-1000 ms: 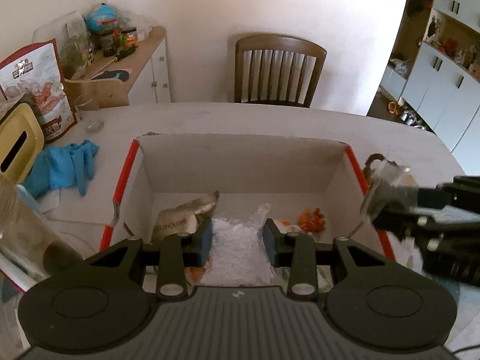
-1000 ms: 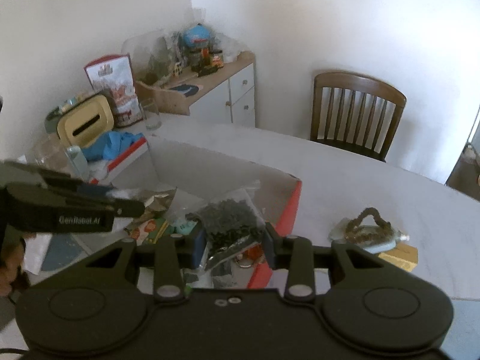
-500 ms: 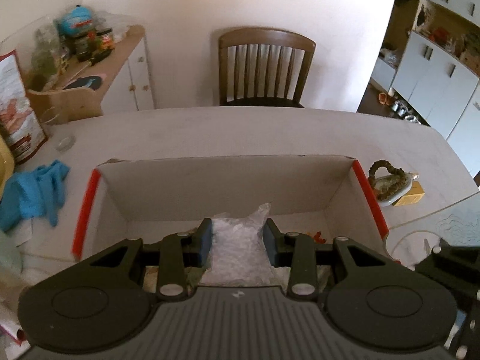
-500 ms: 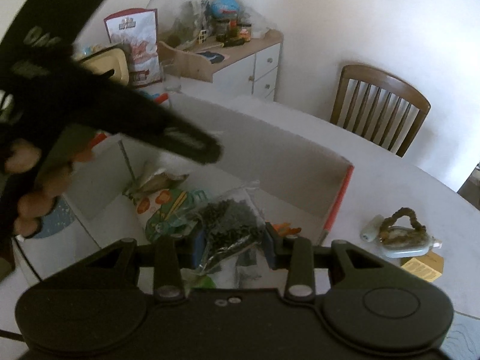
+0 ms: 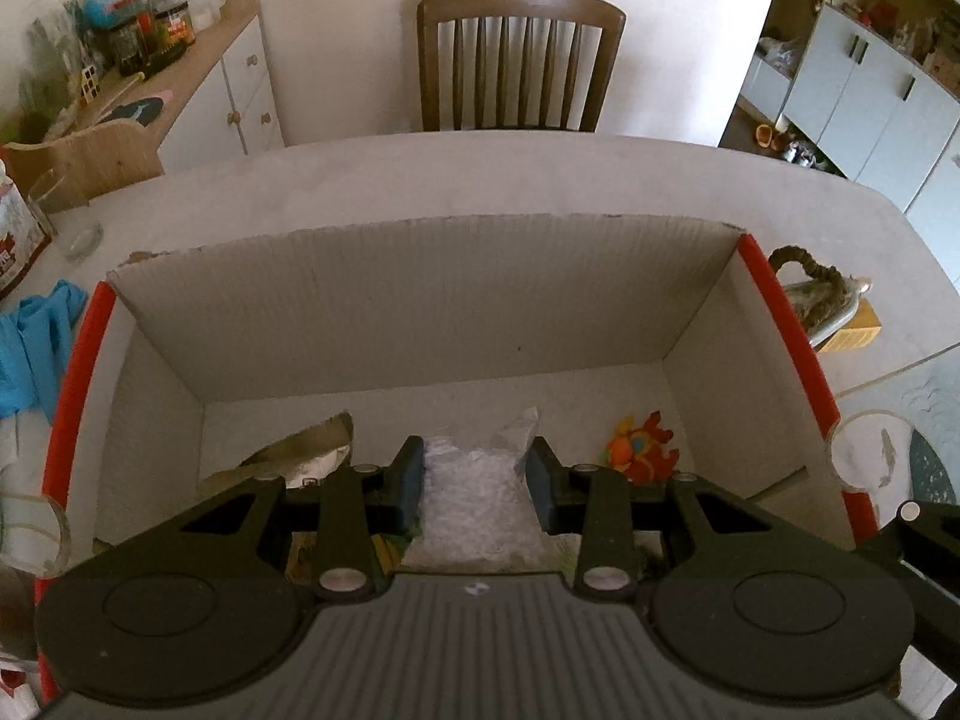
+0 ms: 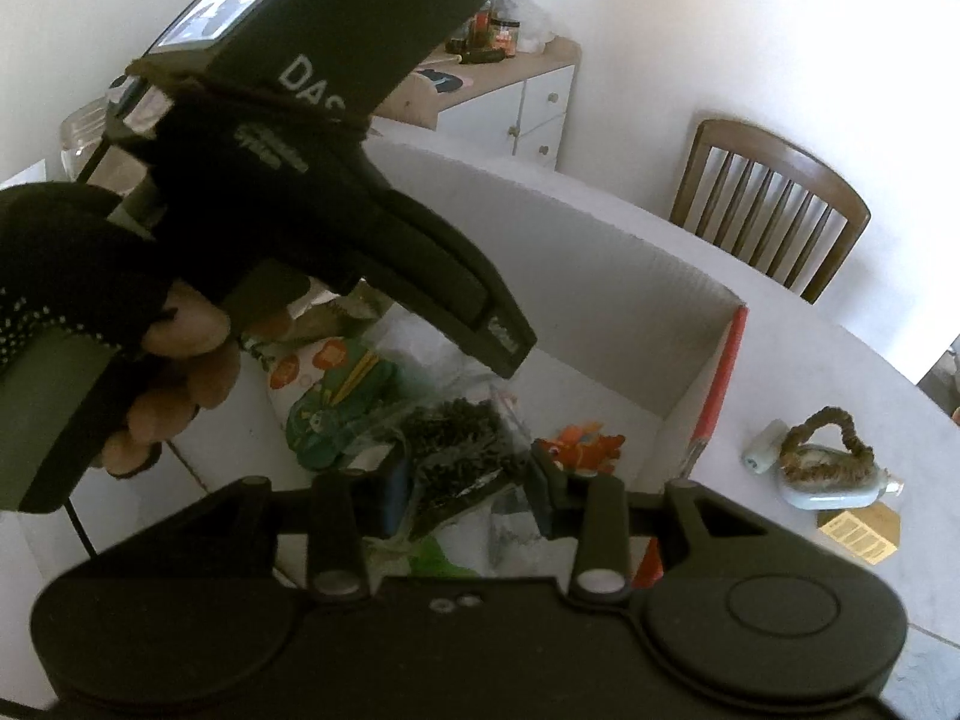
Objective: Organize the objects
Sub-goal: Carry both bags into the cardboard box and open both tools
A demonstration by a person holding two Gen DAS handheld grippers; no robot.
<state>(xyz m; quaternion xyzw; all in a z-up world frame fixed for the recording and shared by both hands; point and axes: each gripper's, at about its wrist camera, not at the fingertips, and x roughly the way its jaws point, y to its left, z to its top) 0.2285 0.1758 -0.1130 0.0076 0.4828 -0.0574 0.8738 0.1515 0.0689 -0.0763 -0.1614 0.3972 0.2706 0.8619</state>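
Left gripper (image 5: 475,477) clamps a clear plastic bag of white granules (image 5: 474,501); right gripper (image 6: 465,483) clamps a clear plastic bag of dark pellets (image 6: 459,450). Both bags hang inside the open white cardboard box with red edges (image 5: 420,306). Recommended: lower each onto bare floor at twelve o'clock, clear of the orange soft toy (image 5: 641,449) at two o'clock, then release.
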